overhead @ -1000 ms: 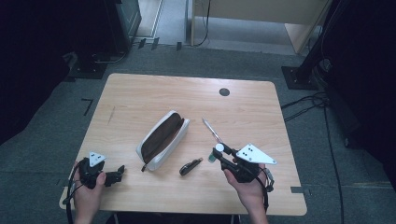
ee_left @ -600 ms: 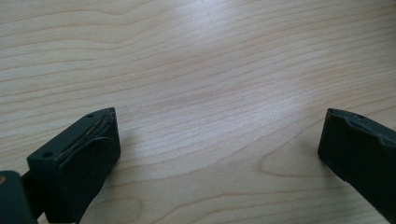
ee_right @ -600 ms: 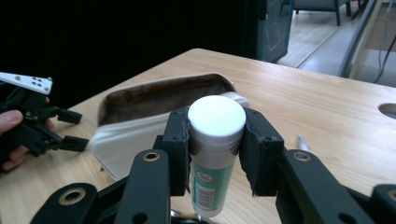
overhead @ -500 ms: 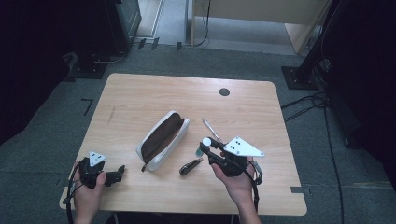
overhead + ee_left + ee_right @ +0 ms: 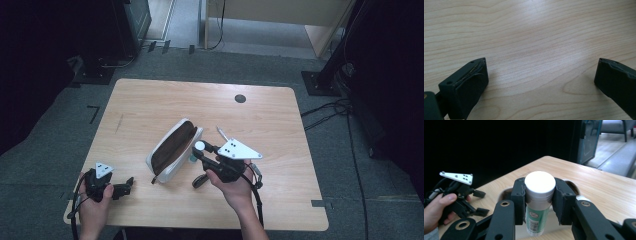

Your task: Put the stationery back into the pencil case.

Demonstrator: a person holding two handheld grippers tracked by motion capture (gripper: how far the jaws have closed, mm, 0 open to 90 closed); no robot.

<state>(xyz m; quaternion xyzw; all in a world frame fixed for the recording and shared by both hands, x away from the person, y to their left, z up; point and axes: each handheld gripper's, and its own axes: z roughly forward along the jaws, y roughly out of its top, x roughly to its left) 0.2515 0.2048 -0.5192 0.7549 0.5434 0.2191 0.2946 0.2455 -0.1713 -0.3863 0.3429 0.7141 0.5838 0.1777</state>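
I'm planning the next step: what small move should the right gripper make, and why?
Probably lower the glue stick into the open pencil case. The right gripper clamps it upright beside the case's mouth, so a short shift over and down should drop it in.

No legible words, brands or numbers anywhere. On the green label of the glue stick (image 5: pixel 537 205), only a barcode and a small round crossed-out sign, its print too small to read. On the grey three-cornered plate (image 5: pixel 457 177) of the left gripper (image 5: pixel 477 202), just a few black dots, no lettering.
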